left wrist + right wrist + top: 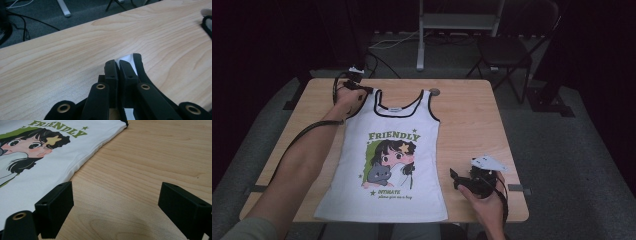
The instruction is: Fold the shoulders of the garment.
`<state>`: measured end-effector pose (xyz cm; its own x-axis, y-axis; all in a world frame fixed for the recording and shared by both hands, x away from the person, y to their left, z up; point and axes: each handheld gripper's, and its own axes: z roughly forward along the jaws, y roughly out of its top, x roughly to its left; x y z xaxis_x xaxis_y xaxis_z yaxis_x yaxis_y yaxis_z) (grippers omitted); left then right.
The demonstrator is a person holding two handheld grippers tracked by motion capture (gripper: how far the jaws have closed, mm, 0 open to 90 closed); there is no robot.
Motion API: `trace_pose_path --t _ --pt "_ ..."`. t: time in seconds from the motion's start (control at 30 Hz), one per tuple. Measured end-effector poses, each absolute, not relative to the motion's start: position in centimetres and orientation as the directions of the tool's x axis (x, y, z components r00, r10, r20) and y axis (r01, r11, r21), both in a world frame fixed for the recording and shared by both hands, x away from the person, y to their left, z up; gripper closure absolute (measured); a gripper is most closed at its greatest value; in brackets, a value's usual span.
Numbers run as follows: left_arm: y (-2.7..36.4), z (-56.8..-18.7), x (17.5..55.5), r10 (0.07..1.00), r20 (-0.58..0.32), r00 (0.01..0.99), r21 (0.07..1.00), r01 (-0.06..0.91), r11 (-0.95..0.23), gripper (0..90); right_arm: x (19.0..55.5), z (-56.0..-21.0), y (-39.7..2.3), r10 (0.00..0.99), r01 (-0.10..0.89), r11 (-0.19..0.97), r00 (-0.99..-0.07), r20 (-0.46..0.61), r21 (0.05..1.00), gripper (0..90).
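Left gripper [118, 65]: jaws pinched together on the black-trimmed shoulder strap of the white tank top [384, 165]. The left gripper view gives this close up, with white cloth and black binding squeezed between the pads; in the high view the same gripper [362, 89] sits at the top's far left strap, too small there to read the jaws.

Right gripper [115, 207]: jaws spread wide, nothing between them, just bare wooden table [150, 165] (its own view settles this). In the high view it rests [455, 180] on the table near the right hem of the top, close beside it but apart from the cloth.

The tank top lies flat, print side up, in the middle of the table, neck toward the far edge. "FRIENDLY" and the cartoon girl are readable from above; the small lettering under the picture is too fine to make out. The right gripper view cuts the print off at its left edge, and the hem is out of frame.
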<state>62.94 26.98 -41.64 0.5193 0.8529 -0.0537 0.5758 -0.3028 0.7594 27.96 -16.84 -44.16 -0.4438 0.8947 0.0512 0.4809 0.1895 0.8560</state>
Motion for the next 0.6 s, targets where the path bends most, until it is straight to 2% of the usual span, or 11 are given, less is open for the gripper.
trace_pose_path --t 0.2,0.6 --pt "27.2 -40.4 62.1 0.844 -0.099 0.527 0.779 0.568 -0.264 86.1 28.0 -44.2 -16.8 0.89 0.479 0.2 -0.454 0.046 0.855 12.2" --pt "27.2 -38.3 59.7 0.826 -0.116 0.552 0.798 0.546 -0.253 86.4 27.9 -44.2 -16.8 0.887 0.475 0.204 -0.46 0.043 0.856 12.2"
